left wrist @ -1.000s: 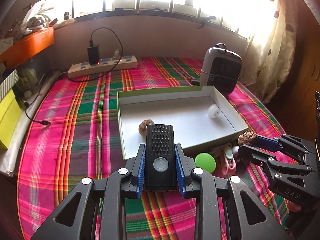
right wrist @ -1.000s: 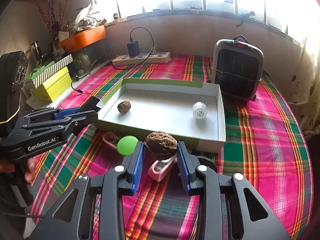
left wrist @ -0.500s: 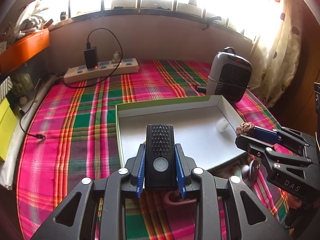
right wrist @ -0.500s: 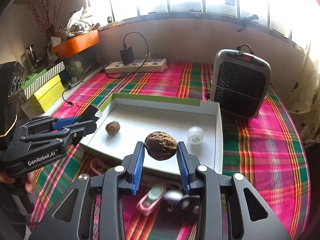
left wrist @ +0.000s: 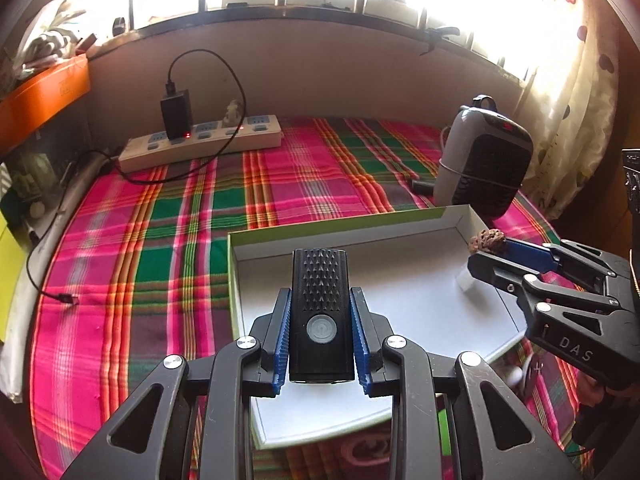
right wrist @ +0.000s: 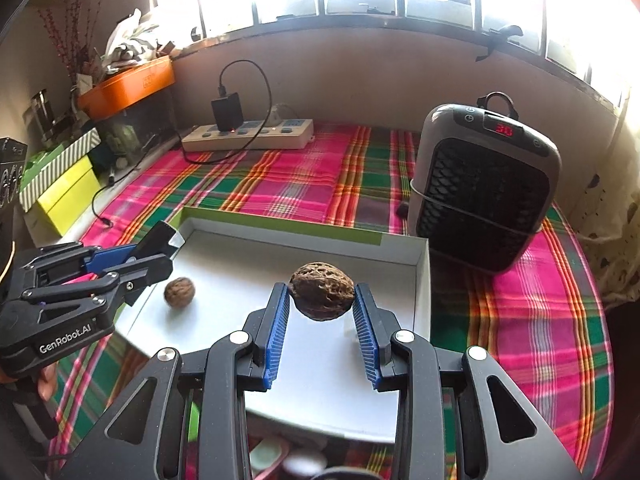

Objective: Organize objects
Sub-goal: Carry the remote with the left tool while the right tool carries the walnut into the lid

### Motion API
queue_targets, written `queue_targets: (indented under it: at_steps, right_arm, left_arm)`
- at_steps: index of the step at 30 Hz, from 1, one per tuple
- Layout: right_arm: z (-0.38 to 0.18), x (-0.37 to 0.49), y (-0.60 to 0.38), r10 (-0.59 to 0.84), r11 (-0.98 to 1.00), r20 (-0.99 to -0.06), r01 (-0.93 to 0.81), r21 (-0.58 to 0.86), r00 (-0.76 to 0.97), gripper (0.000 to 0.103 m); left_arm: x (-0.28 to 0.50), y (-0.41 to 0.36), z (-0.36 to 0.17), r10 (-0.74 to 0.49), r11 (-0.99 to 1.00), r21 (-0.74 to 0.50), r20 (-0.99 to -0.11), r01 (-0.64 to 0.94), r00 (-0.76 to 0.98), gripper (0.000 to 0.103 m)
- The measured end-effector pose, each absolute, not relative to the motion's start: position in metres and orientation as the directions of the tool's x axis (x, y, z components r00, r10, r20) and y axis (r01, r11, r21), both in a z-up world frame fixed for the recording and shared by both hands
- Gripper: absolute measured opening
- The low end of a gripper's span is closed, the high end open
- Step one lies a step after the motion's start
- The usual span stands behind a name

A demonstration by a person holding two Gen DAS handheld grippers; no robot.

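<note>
My left gripper (left wrist: 321,320) is shut on a black bike light (left wrist: 320,312) and holds it over the near left part of the white box (left wrist: 344,232). My right gripper (right wrist: 321,300) is shut on a brown walnut (right wrist: 322,290) and holds it over the middle of the box (right wrist: 304,240). A second walnut (right wrist: 179,291) lies on the box floor at the left. A small white object (left wrist: 465,280) lies in the box, partly hidden behind the right gripper (left wrist: 486,250). The left gripper also shows in the right wrist view (right wrist: 160,240).
A grey heater (right wrist: 484,188) stands right of the box on the plaid cloth (left wrist: 160,240). A power strip (left wrist: 200,144) with a black charger lies at the back. Yellow boxes (right wrist: 68,192) and an orange tray (right wrist: 128,88) stand at the left. Pink and green items lie below the box front.
Both grippers have moved forward over the box with their loads still held. The pink and green items in front of the box have slid under the grippers, mostly out of view.
</note>
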State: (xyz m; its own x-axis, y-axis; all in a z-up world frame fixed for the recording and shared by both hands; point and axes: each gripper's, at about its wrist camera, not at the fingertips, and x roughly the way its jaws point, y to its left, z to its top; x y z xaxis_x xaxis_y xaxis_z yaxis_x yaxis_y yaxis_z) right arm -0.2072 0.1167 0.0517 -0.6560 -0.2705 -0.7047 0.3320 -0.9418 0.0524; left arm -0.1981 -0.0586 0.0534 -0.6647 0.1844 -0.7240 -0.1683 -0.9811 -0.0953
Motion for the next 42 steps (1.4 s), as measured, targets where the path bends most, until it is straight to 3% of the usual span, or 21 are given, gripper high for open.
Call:
queue_targets:
  at_steps: [42]
  right_arm:
    - [0.015,-0.268,0.108,-0.22,-0.944,-0.781,0.328,0.02,-0.585,0.035]
  left_arm:
    - [-0.243,-0.059,0.021,0.133,-0.99,-0.079,-0.778,-0.114,-0.614,0.025]
